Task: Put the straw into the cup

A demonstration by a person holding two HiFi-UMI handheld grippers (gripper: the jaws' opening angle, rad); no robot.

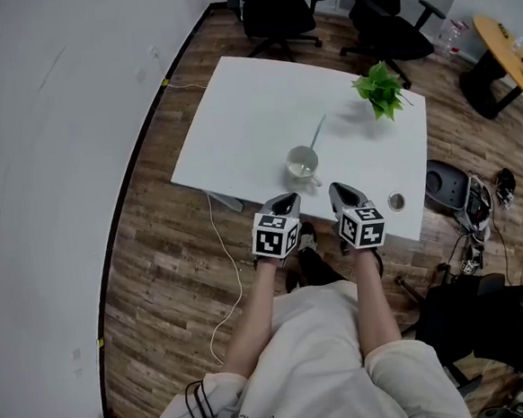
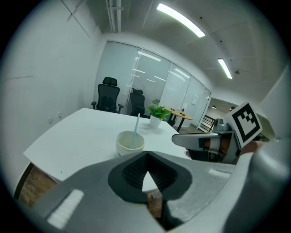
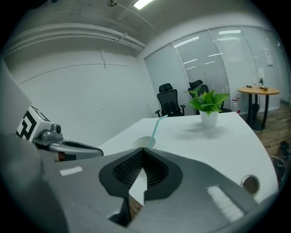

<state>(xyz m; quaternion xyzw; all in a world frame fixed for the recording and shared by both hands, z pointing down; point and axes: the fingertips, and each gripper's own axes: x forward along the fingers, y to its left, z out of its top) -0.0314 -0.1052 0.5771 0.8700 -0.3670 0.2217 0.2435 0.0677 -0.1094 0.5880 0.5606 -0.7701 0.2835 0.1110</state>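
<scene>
I am reading the left gripper [image 1: 288, 200] as closed. In the left gripper view its jaws are meeting at the tips and nothing is sitting between them. The right gripper [image 1: 341, 191] is showing the same in the right gripper view, with tips together and empty. Both are hovering side by side at the near edge of the counter [image 1: 237, 124], a little apart, pointing inward across it.

The cup [image 1: 302, 164] is standing just beyond the two sets of tips, close to that near edge and roughly between their lines. Bare white surface is lying to the cup's left and behind it, out to the left and far edges. To the right, a small round fitting [image 1: 396, 201] is sitting in the counter near the near edge, just beside the right gripper. A potted plant [image 1: 380, 89] is standing well apart from the cup, toward the far right corner. A strip of wood floor [image 1: 156, 248] is running between the counter's left edge and the wall, with a cable [image 1: 218, 252] trailing across it. Two office chairs [image 1: 277, 8] are standing beyond the far edge.

The straw [image 1: 317, 134] is pale blue-green and is standing in the cup. Its lower end is inside, and its shaft is leaning on the rim and tilting away toward the far side. The right gripper view is showing a short bend at its top. The cup is white, low and round.
</scene>
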